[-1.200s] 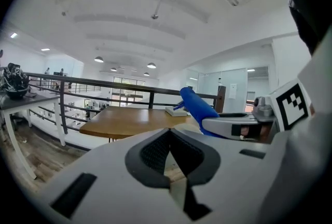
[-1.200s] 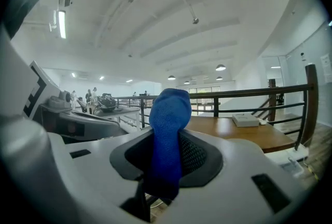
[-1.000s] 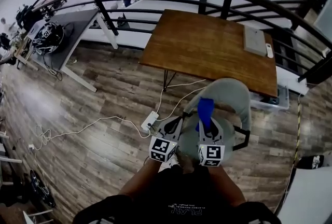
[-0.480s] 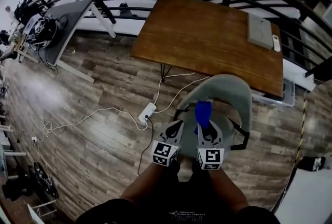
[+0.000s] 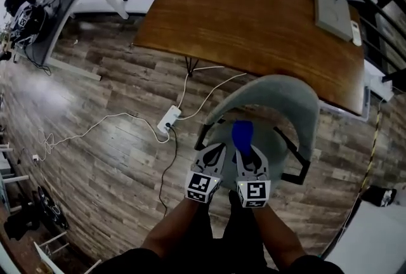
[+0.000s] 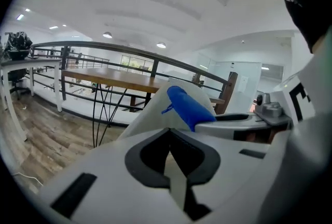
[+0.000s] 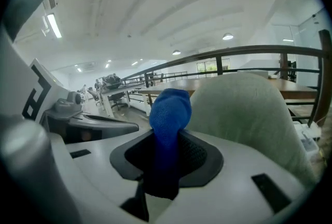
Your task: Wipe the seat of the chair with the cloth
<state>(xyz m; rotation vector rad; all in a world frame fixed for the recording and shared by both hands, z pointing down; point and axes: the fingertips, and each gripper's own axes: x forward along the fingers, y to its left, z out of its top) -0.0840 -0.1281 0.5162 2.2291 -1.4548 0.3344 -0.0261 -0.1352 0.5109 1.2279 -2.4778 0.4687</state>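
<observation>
A grey-green chair (image 5: 279,98) stands just below me, its curved backrest toward the wooden table. A blue cloth (image 5: 242,134) sticks up out of my right gripper (image 5: 245,148), which is shut on it over the seat. In the right gripper view the cloth (image 7: 169,114) bulges above the closed jaws, with the chair's backrest (image 7: 244,109) behind. My left gripper (image 5: 214,148) hangs beside it at the seat's left edge. It is shut with nothing in it (image 6: 168,134). From the left gripper view the cloth (image 6: 188,107) shows to the right.
A wooden table (image 5: 241,19) with a grey flat device (image 5: 333,9) stands beyond the chair. A white power strip (image 5: 167,120) and cables lie on the plank floor to the left. Black armrests (image 5: 298,168) flank the seat. A dark railing runs behind the table.
The view has tilted down and closer. Both grippers and the cloth now sit over the chair's seat rather than at its near edge. Both stay shut.
</observation>
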